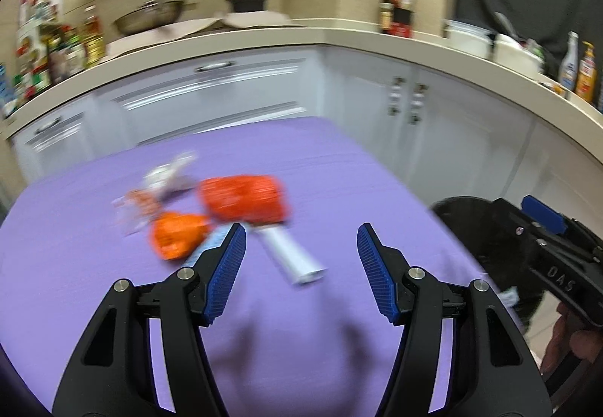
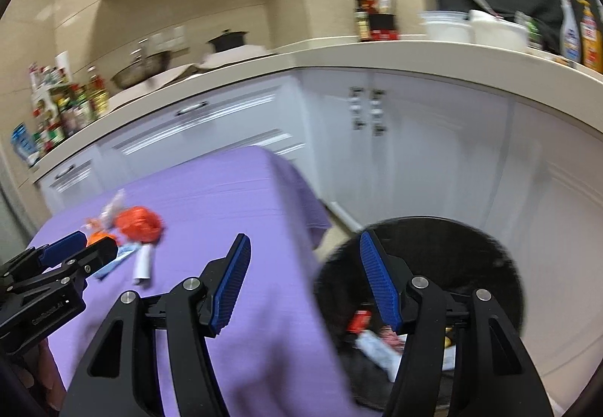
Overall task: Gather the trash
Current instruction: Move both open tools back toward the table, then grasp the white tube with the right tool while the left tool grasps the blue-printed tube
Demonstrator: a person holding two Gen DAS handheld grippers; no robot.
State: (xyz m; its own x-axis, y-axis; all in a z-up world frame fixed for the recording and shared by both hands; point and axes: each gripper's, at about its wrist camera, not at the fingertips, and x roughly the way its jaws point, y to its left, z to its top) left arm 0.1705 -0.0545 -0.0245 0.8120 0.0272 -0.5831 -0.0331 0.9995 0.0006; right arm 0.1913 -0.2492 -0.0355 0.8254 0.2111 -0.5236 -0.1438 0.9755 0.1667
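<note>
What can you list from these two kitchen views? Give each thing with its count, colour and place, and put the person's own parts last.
Wrappers: several, orange-red, on the purple cloth.
White tube: one, beside the wrappers.
Tablecloth: one, purple, over the table.
Bin: one, black, on the floor at the table's right, trash inside.
Cabinets: white, under a beige counter.
Left gripper: open, above the cloth.
Right gripper: open, over the bin's edge.

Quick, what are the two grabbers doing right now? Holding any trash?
Left gripper: jaws open, holding nothing, over the purple table near the wrappers.
Right gripper: jaws open, holding nothing, above the black bin.
</note>
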